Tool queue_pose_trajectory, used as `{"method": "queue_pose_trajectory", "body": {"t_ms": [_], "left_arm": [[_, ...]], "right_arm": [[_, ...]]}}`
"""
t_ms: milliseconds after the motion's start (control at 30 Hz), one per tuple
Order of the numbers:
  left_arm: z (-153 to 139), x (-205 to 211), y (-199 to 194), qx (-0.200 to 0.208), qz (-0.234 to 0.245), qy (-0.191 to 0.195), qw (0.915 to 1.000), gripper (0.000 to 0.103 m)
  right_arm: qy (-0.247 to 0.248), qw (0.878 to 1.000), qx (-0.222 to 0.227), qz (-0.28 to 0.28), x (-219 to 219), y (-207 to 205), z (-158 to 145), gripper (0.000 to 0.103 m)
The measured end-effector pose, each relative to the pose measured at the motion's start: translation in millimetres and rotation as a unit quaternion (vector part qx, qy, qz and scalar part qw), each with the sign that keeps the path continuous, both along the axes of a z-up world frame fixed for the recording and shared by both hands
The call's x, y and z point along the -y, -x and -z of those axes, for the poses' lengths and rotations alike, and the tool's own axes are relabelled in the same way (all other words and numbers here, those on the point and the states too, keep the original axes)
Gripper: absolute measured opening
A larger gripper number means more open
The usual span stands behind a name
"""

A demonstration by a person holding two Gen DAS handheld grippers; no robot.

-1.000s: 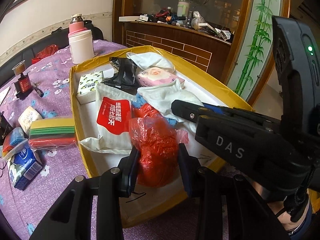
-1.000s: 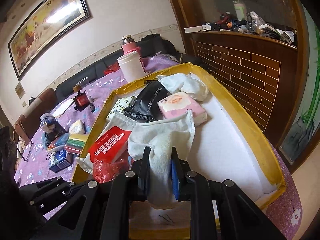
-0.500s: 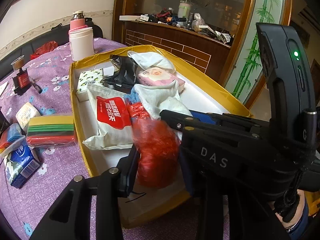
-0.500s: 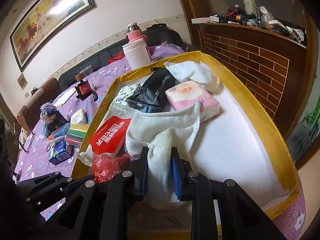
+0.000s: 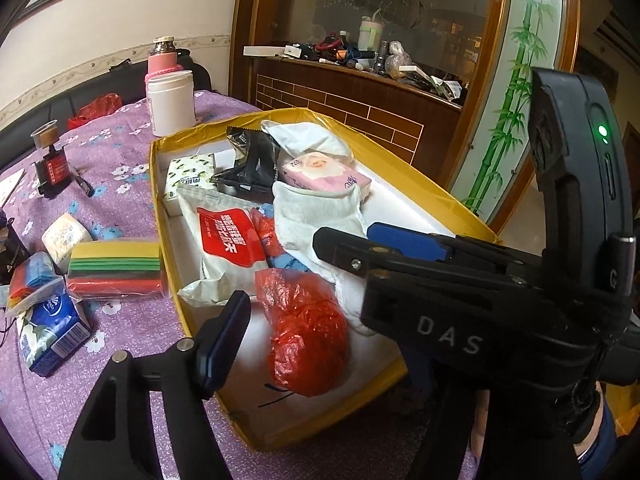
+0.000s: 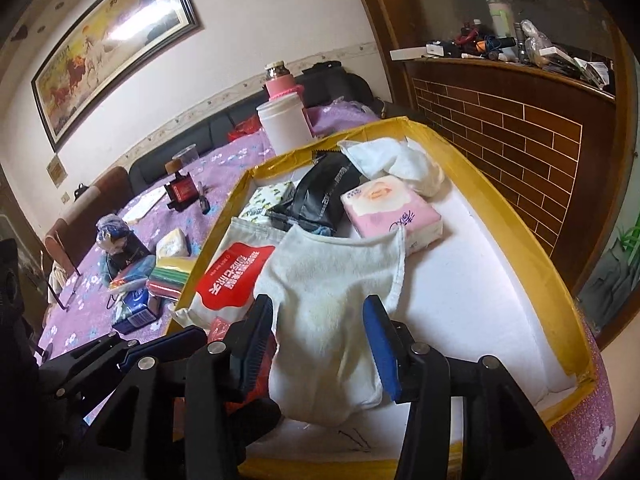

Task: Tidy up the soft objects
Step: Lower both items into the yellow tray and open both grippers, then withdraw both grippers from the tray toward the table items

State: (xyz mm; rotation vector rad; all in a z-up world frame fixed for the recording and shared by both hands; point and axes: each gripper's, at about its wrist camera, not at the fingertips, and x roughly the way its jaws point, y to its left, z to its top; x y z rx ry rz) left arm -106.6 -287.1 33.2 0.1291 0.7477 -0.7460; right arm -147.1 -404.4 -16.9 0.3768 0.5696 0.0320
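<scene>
A yellow-rimmed white box [image 5: 424,184] [image 6: 516,224] holds soft things. A crumpled red plastic bag [image 5: 308,332] lies in its near end. My left gripper [image 5: 304,336] is open; its left finger [image 5: 224,336] stands left of the bag, the right one is hidden behind the other gripper. A white towel [image 6: 332,304] [image 5: 316,216] lies in the box between the fingers of my open right gripper [image 6: 320,344]. A red-and-white wipes pack [image 5: 230,240], a pink tissue pack [image 6: 392,210], a black pouch [image 6: 324,196] and a second white cloth [image 6: 396,160] also lie inside.
On the purple flowered tablecloth [image 5: 120,184] left of the box lie a striped sponge pack [image 5: 116,268], a blue tissue pack [image 5: 52,332] and a small tissue pack [image 5: 66,236]. A white jar [image 5: 172,102] stands behind the box. A brick-faced counter [image 6: 500,128] rises to the right.
Both grippers have opened. The left let go of the red bag, the right let go of the white towel; both things now lie loose in the box.
</scene>
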Motion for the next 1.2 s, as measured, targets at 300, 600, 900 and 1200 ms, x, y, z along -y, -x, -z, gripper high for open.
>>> {"method": "queue_pose_trajectory", "body": {"t_ms": [300,600,900,1200], "left_arm": [[-4.2,-3.8,3.2,0.008,-0.002,0.012,0.9999,0.072],[-14.7,-19.0,4.6,-0.023,-0.011,0.017,0.9995,0.075],[-36.9,-63.5,15.8,-0.021,-0.026,0.035,0.9988,0.076],[-39.9,-144.0,14.3,-0.033,-0.078,0.061,0.9945,0.076]], "right_arm": [[-0.017,0.999,0.044,0.023,7.1,14.6,-5.2,0.051],[-0.03,0.997,0.062,0.039,13.4,22.2,-7.3,0.052],[-0.056,0.995,0.061,0.051,11.6,29.5,-18.2,0.057],[-0.017,0.997,0.069,-0.019,-54.6,25.6,-43.5,0.058]]}}
